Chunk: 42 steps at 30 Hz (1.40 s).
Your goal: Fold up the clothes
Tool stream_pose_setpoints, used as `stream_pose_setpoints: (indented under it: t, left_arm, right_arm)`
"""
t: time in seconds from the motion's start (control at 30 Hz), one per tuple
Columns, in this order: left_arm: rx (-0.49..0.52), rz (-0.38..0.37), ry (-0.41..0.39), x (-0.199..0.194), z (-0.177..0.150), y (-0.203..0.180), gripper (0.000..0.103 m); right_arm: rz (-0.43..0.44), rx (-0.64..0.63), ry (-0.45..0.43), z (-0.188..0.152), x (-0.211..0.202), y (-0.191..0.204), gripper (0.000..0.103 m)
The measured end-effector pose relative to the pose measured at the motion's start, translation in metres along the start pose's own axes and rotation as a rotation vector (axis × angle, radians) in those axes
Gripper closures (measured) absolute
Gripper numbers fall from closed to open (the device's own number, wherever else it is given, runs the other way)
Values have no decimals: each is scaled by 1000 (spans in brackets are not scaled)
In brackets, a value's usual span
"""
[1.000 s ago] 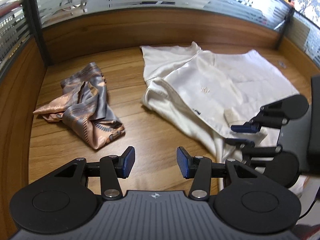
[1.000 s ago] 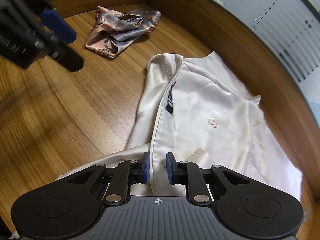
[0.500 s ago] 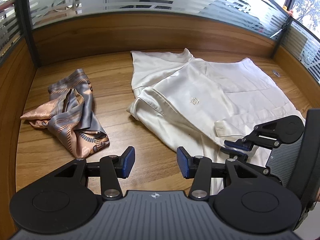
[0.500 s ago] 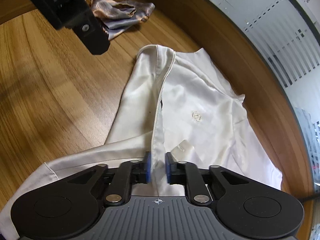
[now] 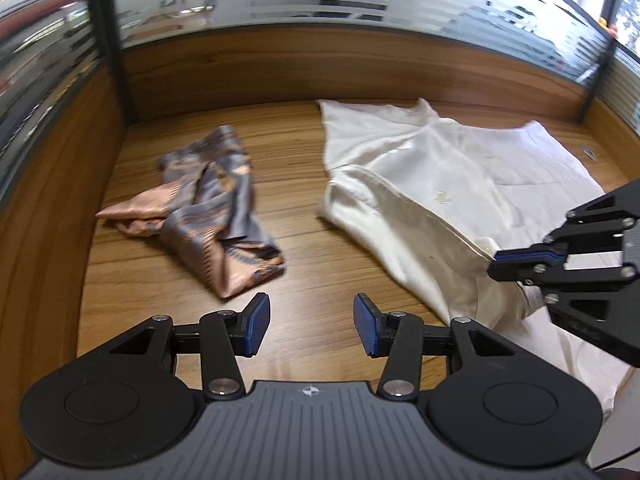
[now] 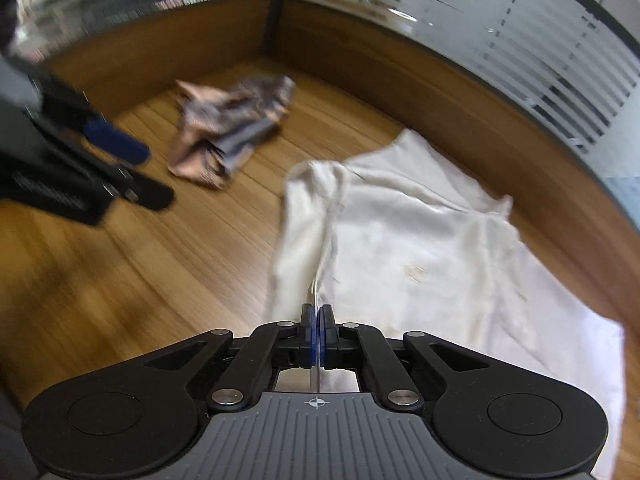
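A cream shirt (image 5: pixel 436 184) (image 6: pixel 404 240) lies spread on the wooden table, with a small logo on its chest. My right gripper (image 6: pixel 318 322) (image 5: pixel 496 262) is shut on the shirt's front edge and holds that edge a little above the table. My left gripper (image 5: pixel 310 322) (image 6: pixel 120 148) hangs open over bare wood to the left of the shirt, with nothing between its blue pads. A crumpled grey and peach patterned garment (image 5: pixel 208 212) (image 6: pixel 232 128) lies further left.
The wooden table (image 5: pixel 304 256) is walled by a wood panel (image 5: pixel 320 68) with striped frosted glass above it at the back and on both sides. A dark post (image 6: pixel 280 4) stands in the corner. A small metal disc (image 5: pixel 588 154) sits at the far right.
The right gripper's pads closed fully on the shirt's edge and lifted it off the table. The left gripper shifted sideways and stayed open.
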State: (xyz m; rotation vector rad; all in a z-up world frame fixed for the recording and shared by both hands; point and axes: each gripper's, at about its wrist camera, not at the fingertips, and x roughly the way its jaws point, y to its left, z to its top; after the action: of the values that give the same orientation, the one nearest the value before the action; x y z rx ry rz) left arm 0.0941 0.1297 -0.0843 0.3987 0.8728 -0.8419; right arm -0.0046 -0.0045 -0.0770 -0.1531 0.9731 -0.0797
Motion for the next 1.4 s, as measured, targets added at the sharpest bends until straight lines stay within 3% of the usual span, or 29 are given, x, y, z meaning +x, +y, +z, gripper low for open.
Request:
stream_pose_setpoints:
  t: [0.37, 0.53, 0.77, 1.1, 1.2, 1.4]
  left_arm:
    - [4, 79, -9, -16, -17, 20, 51]
    - [24, 113, -9, -23, -26, 23, 51]
    - [69, 102, -18, -28, -37, 19, 51]
    - [307, -94, -41, -21, -42, -24, 51]
    - [370, -157, -12, -8, -46, -40, 43]
    - [539, -140, 20, 24, -59, -65, 43]
  right_arm:
    - [343, -57, 12, 29, 5, 30, 99]
    - [390, -131, 30, 35, 20, 51, 99]
    - [370, -95, -33, 29, 1, 43, 95]
    - [260, 43, 9, -9, -28, 6, 92]
    - [227, 97, 29, -23, -31, -4, 92]
    - [161, 179, 52, -45, -38, -18, 92]
